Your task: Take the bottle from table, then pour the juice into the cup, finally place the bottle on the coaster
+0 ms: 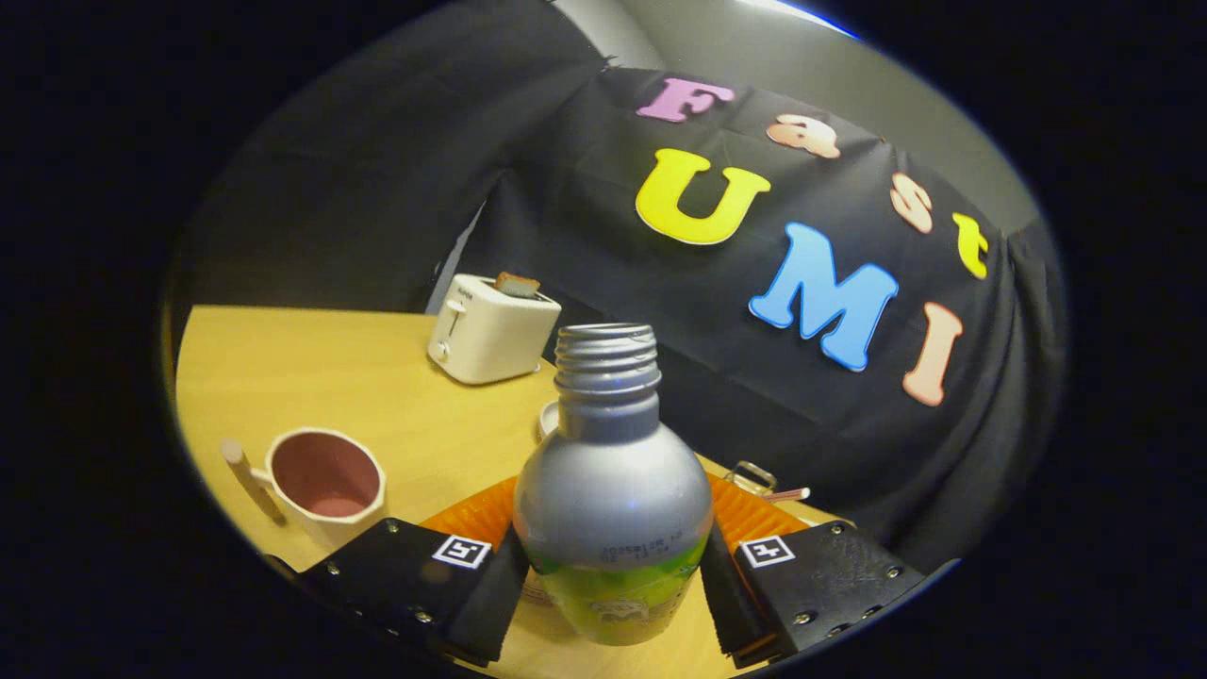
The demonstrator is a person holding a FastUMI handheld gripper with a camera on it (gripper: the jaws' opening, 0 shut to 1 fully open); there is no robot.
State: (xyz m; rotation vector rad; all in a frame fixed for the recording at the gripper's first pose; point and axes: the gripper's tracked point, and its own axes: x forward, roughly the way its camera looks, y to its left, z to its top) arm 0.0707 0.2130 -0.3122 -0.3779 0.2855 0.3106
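Pinched between both fingers of the hand-held gripper [611, 575], the uncapped silver metal bottle [611, 490] with a green label stands upright at bottom centre. Lower left, a pink-lined cream cup [325, 483] sits near the yellow wooden table [311, 377] edge, open tabletop reaching the white toaster [490, 328].

One bottle [611, 490], one cup [325, 481], one toaster [492, 328], one coaster [745, 514]
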